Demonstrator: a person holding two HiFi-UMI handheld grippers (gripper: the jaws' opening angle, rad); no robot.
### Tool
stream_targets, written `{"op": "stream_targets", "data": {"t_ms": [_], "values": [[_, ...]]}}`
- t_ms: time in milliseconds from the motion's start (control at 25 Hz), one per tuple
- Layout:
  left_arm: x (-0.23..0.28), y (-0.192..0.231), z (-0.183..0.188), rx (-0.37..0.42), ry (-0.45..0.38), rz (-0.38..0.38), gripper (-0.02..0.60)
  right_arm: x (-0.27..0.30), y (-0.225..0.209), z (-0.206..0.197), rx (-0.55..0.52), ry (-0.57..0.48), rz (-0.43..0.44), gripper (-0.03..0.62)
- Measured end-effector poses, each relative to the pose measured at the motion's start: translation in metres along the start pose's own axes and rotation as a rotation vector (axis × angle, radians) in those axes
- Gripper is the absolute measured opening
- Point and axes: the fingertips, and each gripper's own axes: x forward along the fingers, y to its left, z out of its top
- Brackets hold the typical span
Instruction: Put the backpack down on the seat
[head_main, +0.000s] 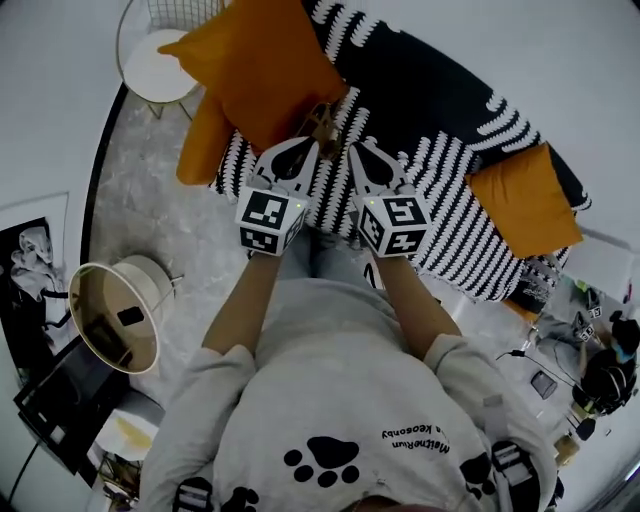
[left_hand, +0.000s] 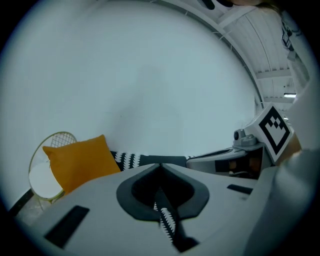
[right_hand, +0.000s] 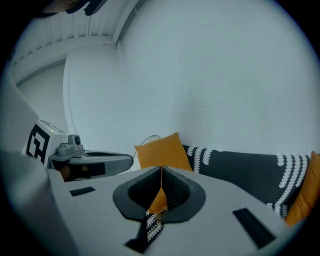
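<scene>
The sofa seat has a black-and-white zigzag cover and lies just ahead of me, below its dark backrest. Both grippers are held side by side over its near edge, pointing at it. The left gripper is shut with nothing between its jaws; its tips meet in the left gripper view. The right gripper is likewise shut and empty. Dark straps with white bars lie over the person's shoulders; the bag itself is hidden from every view.
Orange cushions lie on the sofa at the left and the right. A round white side table stands beyond the sofa's left end. A round basket sits on the floor at the left, and cables and gear at the right.
</scene>
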Motion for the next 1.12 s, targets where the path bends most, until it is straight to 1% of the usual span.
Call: {"op": "stream_targets", "data": {"t_ms": [160,320,560,640,720,800,920,1120], "values": [[-0.023,-0.024,0.025,-0.002,-0.045,0.023,0.02,-0.038,0.013,0.024,-0.043,-0.049,0.034,0.034],[-0.047,-0.048,0.046,-0.004,-0.084,0.057,0.02,-0.073,0.022,0.04,-0.063,-0.095,0.069,0.034],[-0.081,-0.073,0.063,0.005,-0.118,0.096,0.02,-0.109,0.041,0.053,-0.065,-0.129,0.111,0.034],[-0.092,-0.082,0.067,0.035,-0.122,0.098,0.02,-0.122,0.048,0.056,-0.072,-0.14,0.119,0.034],[-0.1,-0.093,0.072,0.087,-0.13,0.096,0.02,-0.134,0.053,0.06,-0.077,-0.159,0.121,0.034],[-0.108,-0.101,0.076,0.114,-0.141,0.088,0.02,-0.145,0.058,0.064,-0.079,-0.183,0.118,0.034],[-0.124,-0.11,0.078,0.117,-0.154,0.071,0.02,-0.158,0.071,0.066,-0.086,-0.207,0.11,0.034],[-0.15,-0.118,0.082,0.117,-0.189,0.051,0.02,-0.176,0.096,0.065,-0.135,-0.247,0.094,0.034]]}}
